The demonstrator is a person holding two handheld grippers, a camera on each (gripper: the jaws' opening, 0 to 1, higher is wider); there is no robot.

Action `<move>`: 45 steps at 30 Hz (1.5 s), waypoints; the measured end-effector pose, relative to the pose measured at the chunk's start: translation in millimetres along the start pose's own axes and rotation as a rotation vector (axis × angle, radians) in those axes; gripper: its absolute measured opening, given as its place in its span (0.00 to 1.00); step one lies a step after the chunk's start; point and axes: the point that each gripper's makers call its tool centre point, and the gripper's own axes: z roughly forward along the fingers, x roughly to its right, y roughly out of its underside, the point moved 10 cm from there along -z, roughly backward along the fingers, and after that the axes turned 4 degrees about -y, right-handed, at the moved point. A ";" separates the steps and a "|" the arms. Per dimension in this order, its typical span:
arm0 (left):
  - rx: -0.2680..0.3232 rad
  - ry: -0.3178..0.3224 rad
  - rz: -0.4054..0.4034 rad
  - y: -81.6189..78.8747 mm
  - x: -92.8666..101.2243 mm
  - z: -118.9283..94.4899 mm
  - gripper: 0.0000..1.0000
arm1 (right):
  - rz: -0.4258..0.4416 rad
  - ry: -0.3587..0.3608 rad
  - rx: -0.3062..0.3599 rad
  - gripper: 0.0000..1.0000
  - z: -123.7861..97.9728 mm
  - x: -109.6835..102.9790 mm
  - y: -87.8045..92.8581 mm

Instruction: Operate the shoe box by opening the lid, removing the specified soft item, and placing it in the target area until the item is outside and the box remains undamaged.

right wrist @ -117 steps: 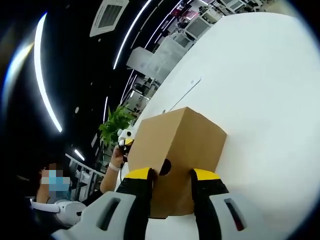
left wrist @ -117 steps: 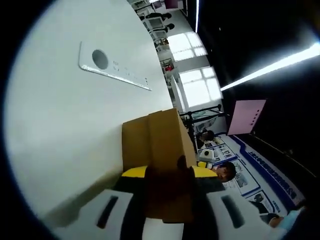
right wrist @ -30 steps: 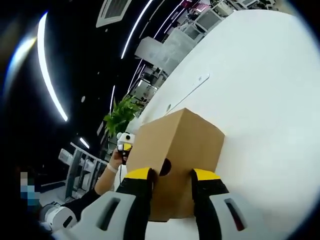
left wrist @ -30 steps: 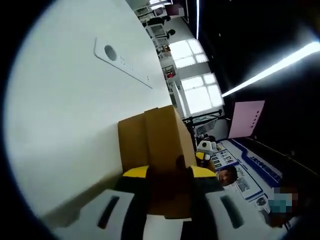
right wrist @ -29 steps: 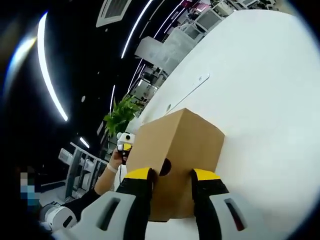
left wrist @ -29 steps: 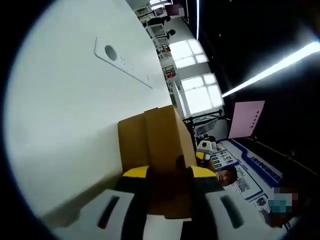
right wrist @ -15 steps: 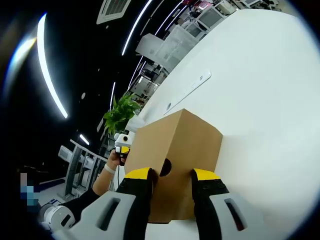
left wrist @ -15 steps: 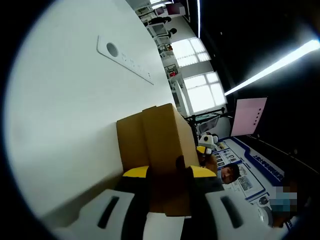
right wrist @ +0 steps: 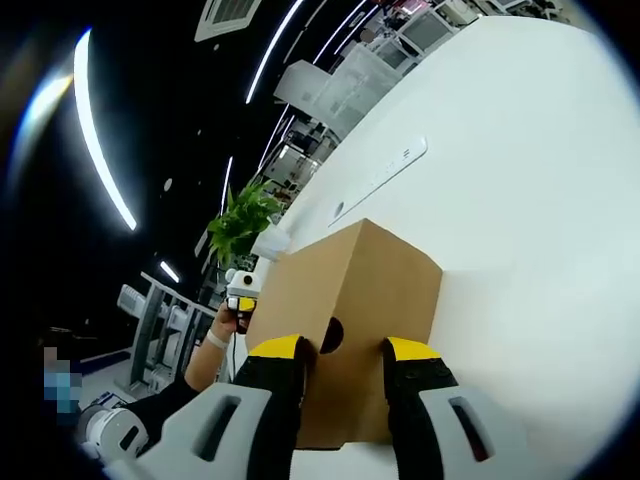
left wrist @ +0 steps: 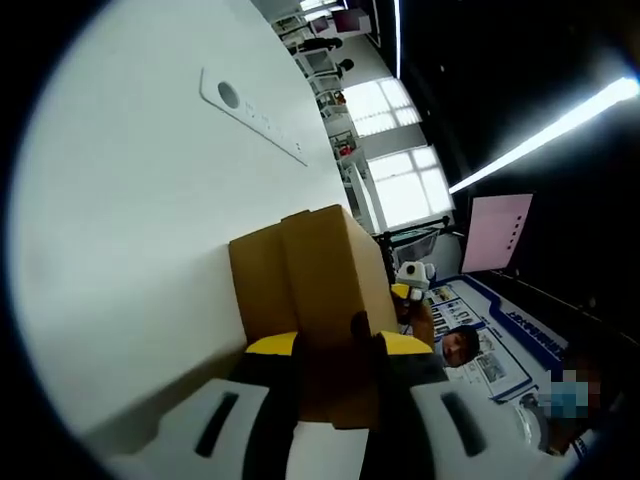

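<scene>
Left gripper (left wrist: 335, 345), yellow-tipped black jaws on a white body, pinches the near end wall of the plain brown cardboard shoe box (left wrist: 310, 280), one jaw on each side of a small round hole in that wall. Box sits on the white round table (left wrist: 130, 230), lid closed; no soft item can be seen. Right gripper (right wrist: 343, 350), same build, clamps the box's (right wrist: 345, 300) opposite end wall the same way, jaws straddling its round hole. Each gripper can be seen past the box from the other side: in the left gripper view, a small white and yellow piece at the box's far right corner; in the right gripper view, held in a hand (right wrist: 222, 325) just left of the box. Farther across the table, a flat white cable-port strip (left wrist: 250, 112) with a round opening. Beyond the table edge, a green potted plant (right wrist: 240, 225), bright windows (left wrist: 395, 165), a pink board (left wrist: 497, 232).
</scene>
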 end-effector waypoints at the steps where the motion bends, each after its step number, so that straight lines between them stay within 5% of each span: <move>1: 0.001 0.001 -0.001 3.0 1.1 0.2 0.30 | -0.001 0.000 -0.001 0.31 0.2 1.6 -1.8; 13: 0.032 0.012 -0.014 32.6 12.5 3.5 0.30 | -0.008 -0.004 0.000 0.31 2.4 1.0 -4.0; 26: 0.092 0.053 -0.050 39.5 6.6 -2.2 0.29 | -0.003 -0.022 0.004 0.31 4.2 5.3 -7.4; 45: 0.101 0.067 -0.058 40.5 3.1 -6.6 0.29 | 0.005 -0.027 0.012 0.31 8.4 6.3 -12.6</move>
